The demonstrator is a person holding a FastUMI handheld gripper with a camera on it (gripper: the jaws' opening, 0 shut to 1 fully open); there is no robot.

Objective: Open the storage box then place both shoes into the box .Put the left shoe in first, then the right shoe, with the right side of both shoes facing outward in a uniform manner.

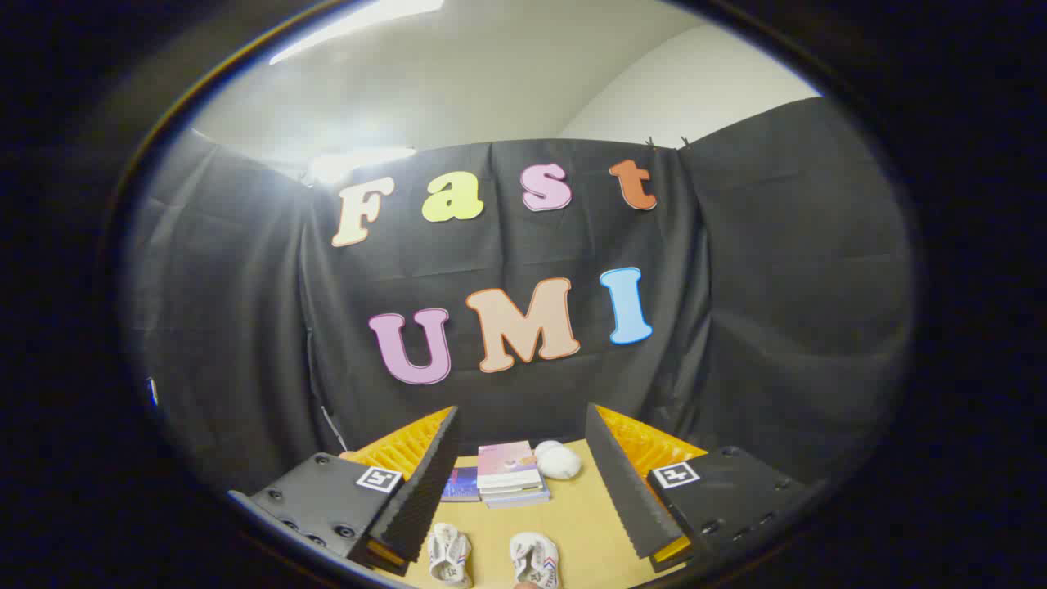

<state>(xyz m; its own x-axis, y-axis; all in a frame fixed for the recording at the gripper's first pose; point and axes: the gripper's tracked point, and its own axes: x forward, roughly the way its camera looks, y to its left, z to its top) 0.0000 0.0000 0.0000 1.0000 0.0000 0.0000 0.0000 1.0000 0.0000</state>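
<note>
Jaws: we see the gripper [523,491] with its jaws spread wide apart and nothing between them; they hang above the counter [585,511], clear of everything on it.

Shoes: we find two small pale shoes low between the fingers, side by side and slightly apart on the counter, one shoe [449,554] toward the left finger and the other shoe [535,559] toward the right. Which is the left shoe we cannot tell from this angle.

Storage box: we cannot make out a box among the things ahead, so we cannot say whether it is open.

Other things: beyond the shoes lies a stack of books [510,474], with a dark book [461,484] just beside it and a white soft ball [559,461] touching the stack's far corner.

How the shoes will handle: we judge them light and soft, cloth-like uppers that give under pressure, with a firmer sole. Little risk of breakage; the risk is that a soft upper folds and the shoe swings or twists in the grip.

Where to take hold: we would close across the heel collar or the middle of the upper, both sides pinched, so the shoe hangs level and its facing can be controlled.

Stage: we judge nothing is grasped yet.
</note>
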